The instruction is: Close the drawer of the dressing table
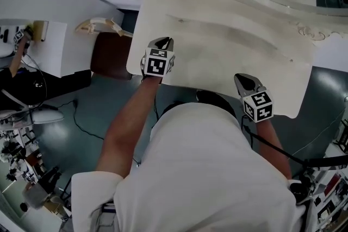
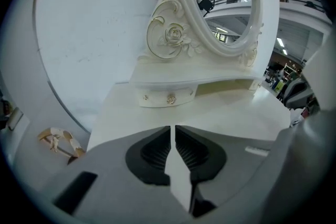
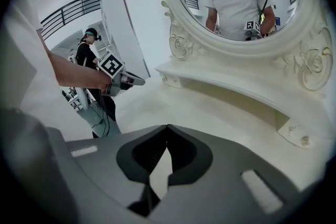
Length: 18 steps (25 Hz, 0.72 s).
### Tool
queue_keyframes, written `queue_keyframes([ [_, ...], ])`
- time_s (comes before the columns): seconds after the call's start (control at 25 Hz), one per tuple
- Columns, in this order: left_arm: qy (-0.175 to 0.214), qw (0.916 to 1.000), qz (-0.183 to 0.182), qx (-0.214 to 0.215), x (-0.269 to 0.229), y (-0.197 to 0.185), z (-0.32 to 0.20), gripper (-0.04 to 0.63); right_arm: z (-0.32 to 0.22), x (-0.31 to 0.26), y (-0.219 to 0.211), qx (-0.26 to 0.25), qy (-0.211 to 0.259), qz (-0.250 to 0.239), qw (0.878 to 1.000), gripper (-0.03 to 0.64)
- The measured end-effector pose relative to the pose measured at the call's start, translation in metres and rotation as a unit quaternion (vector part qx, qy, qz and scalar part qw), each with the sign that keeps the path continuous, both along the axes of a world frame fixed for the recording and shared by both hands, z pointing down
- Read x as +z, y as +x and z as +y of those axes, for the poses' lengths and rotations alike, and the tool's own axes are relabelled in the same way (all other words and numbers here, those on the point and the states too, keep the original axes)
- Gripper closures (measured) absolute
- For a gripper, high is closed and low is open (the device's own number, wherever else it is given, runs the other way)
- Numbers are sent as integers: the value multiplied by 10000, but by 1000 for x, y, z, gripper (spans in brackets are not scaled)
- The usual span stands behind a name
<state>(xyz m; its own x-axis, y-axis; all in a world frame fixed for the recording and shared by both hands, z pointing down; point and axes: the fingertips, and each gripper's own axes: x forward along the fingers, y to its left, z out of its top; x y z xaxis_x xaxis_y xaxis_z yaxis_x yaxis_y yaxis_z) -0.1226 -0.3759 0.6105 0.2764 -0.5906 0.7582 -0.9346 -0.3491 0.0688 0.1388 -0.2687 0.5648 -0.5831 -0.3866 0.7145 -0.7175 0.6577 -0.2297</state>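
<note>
Small drawer (image 2: 157, 98) under the left end of the mirror shelf (image 2: 194, 77) at the back of the dressing table (image 2: 226, 113) — probably light, stiff and easy-sliding, best pushed flat on its front beside the knob (image 2: 171, 99) — left gripper (image 2: 172, 128) empty, jaws a slit apart; right gripper (image 3: 167, 127) empty, tips pressed together.
</note>
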Motion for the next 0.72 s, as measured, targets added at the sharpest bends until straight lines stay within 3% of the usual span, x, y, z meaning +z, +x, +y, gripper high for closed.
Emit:
queue_keyframes([
  [0.36,210,9979,536,285,-31,-12,74,592,54,-12,-37,37,214,112,9997,617],
  [0.52,345,9929,1026,490,-50,-17,117,592,84,-18,-60,74,309,148,9994,617],
  [0.72,426,9874,1311,782,-71,-25,176,592,124,-21,-81,159,424,199,9988,617],
])
